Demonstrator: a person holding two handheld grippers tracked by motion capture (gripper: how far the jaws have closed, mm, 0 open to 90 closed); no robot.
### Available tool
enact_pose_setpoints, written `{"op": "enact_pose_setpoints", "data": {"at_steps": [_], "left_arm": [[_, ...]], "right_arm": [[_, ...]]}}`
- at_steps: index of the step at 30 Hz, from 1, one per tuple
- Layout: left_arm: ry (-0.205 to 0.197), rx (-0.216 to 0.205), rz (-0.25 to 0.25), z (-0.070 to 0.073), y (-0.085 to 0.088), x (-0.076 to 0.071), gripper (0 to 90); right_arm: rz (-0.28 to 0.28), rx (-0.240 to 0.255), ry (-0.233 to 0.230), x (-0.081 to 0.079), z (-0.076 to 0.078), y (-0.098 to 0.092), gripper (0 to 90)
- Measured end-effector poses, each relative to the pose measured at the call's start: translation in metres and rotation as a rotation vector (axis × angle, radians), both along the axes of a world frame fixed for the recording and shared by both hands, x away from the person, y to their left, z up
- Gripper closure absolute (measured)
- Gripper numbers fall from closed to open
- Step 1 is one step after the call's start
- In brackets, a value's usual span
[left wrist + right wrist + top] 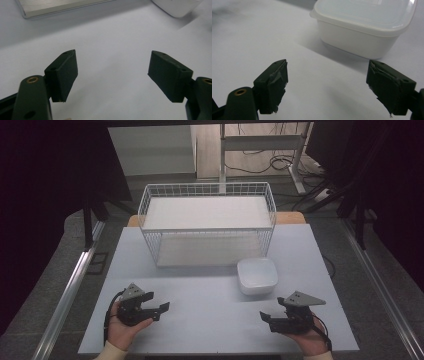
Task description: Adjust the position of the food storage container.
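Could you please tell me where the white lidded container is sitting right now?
In the high view, the white lidded container sits on the table, right of centre, just in front of the wire basket, ahead of the right hand-held gripper.

A white wire basket [207, 222] stands at the back of the pale grey desk [200, 320], a lidded white plastic container [257, 276] just before it.
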State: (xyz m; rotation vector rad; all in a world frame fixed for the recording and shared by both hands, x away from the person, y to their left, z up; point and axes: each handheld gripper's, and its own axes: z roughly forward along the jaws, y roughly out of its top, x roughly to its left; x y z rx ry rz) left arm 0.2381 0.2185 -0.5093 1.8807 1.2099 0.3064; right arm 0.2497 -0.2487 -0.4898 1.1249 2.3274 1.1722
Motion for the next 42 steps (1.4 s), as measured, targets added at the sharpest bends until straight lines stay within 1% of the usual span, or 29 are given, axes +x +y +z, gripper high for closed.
{"op": "enact_pose_setpoints", "data": {"at_steps": [9,13,17,25,33,34,35,36,38,39,42], "left_arm": [[0.002,0.002,0.000,0.000,0.002,0.000,23.1],[-0.002,-0.001,-0.004,0.000,0.002,-0.001,23.1],[-0.008,0.005,-0.008,0.001,0.002,-0.001,23.1],[-0.006,0.003,0.011,-0.001,0.004,0.000,23.2],[-0.011,0.016,0.004,-0.002,0.002,0.001,23.4],[-0.010,0.017,0.004,-0.002,0.002,0.002,23.5],[-0.008,0.016,0.004,-0.003,0.001,0.002,23.5],[-0.007,0.021,-0.004,-0.004,0.000,0.003,23.4],[-0.007,0.026,-0.011,-0.004,-0.001,0.003,23.5],[-0.006,0.031,-0.015,-0.004,-0.001,0.004,23.4],[-0.007,0.031,-0.016,-0.004,-0.001,0.004,23.4]], "right_arm": [[-0.005,-0.001,0.011,0.002,-0.001,-0.001,19.0],[-0.006,0.006,0.013,0.002,0.000,-0.001,19.7],[-0.006,0.009,0.012,0.001,0.001,0.000,20.8],[0.000,0.011,0.008,0.004,0.002,0.000,22.3],[0.010,0.022,0.013,0.007,0.005,0.001,23.3],[0.009,0.027,0.013,0.010,0.009,0.001,23.8],[0.009,0.027,0.013,0.010,0.009,0.001,23.8],[0.011,0.030,0.014,0.013,0.015,0.001,24.0],[0.011,0.032,0.014,0.014,0.017,0.001,24.1],[0.004,0.036,0.017,0.018,0.023,-0.001,24.1],[-0.013,0.027,0.023,0.023,0.030,-0.004,24.7]]}}
